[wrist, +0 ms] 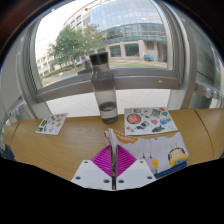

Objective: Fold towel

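Note:
A white towel (pixel 165 152) with coloured prints lies on the wooden table (pixel 30 145), just ahead of the fingers and to their right. My gripper (pixel 113 172) is shut on a thin edge of the towel (pixel 115 145), which stands up as a narrow strip between the magenta pads (pixel 99 160). The rest of the towel trails off to the right on the table. The part of the towel under the fingers is hidden.
A dark water bottle (pixel 103 85) stands beyond the fingers by the window. A printed sheet (pixel 150 121) lies to its right and a smaller printed card (pixel 51 124) at the left. Behind is a large window with buildings and trees outside.

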A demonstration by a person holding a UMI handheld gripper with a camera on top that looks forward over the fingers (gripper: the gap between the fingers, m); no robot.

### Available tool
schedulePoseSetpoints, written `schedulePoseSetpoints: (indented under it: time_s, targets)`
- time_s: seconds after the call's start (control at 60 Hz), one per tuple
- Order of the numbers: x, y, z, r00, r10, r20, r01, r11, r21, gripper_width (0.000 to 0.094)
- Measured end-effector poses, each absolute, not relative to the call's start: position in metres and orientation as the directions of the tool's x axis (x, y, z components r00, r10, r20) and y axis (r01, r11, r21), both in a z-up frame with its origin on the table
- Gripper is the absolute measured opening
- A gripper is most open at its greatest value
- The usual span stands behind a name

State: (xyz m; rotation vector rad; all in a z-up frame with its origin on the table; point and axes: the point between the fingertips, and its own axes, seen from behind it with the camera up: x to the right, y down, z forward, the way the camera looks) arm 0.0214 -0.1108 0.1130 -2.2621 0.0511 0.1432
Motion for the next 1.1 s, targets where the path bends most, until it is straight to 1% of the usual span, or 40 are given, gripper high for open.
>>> schedulePoseSetpoints:
  time_s: [0.1, 0.15, 0.2, 0.217, 0.317, 0.35, 0.433, 0.467, 0.517, 0.583, 0.65, 0.683, 0.717, 0.8, 0.95, 1.05, 1.1]
  targets:
    - [0.06, -0.111, 0.16, 0.985, -0.002, -0.172, -0.138, -0.599, -0.789, 0.0028]
    - [0.088, -0.113, 0.175, 0.984, -0.019, -0.176, -0.153, -0.584, -0.797, 0.0029]
    - [0.122, -0.114, 0.182, 0.987, -0.045, -0.155, -0.153, -0.572, -0.806, 0.0028]
    - [0.124, -0.109, 0.172, 0.988, -0.058, -0.143, -0.15, -0.568, -0.809, 0.0028]
    - [0.205, -0.115, 0.156, 0.986, -0.152, -0.062, -0.139, -0.575, -0.806, 0.003]
    - [0.225, -0.119, 0.149, 0.984, -0.176, -0.038, -0.135, -0.581, -0.803, 0.0058]
    - [0.27, -0.123, 0.114, 0.979, -0.202, 0.018, -0.111, -0.61, -0.785, 0.0108]
    - [0.285, -0.122, 0.099, 0.978, -0.206, 0.028, -0.107, -0.616, -0.781, 0.0173]
    - [0.302, -0.126, 0.084, 0.975, -0.218, 0.044, -0.105, -0.628, -0.771, 0.0346]
    - [0.319, -0.127, 0.07, 0.974, -0.22, 0.047, -0.105, -0.631, -0.768, 0.0516]
    - [0.321, -0.132, 0.084, 0.977, -0.209, 0.029, -0.105, -0.599, -0.794, 0.0666]
    - [0.323, -0.128, 0.091, 0.979, -0.201, 0.029, -0.096, -0.582, -0.807, 0.072]
    - [0.322, -0.133, 0.103, 0.98, -0.194, 0.034, -0.084, -0.567, -0.819, 0.0745]
    - [0.309, -0.136, 0.138, 0.987, -0.158, 0.03, -0.057, -0.519, -0.853, 0.0776]
    - [0.245, -0.154, 0.21, 0.998, -0.056, -0.032, -0.052, -0.426, -0.903, 0.0808]
    - [0.199, -0.17, 0.243, 1.0, -0.007, -0.023, -0.024, -0.379, -0.925, 0.0812]
    - [0.177, -0.177, 0.25, 1.0, 0.004, -0.012, -0.01, -0.355, -0.935, 0.0812]
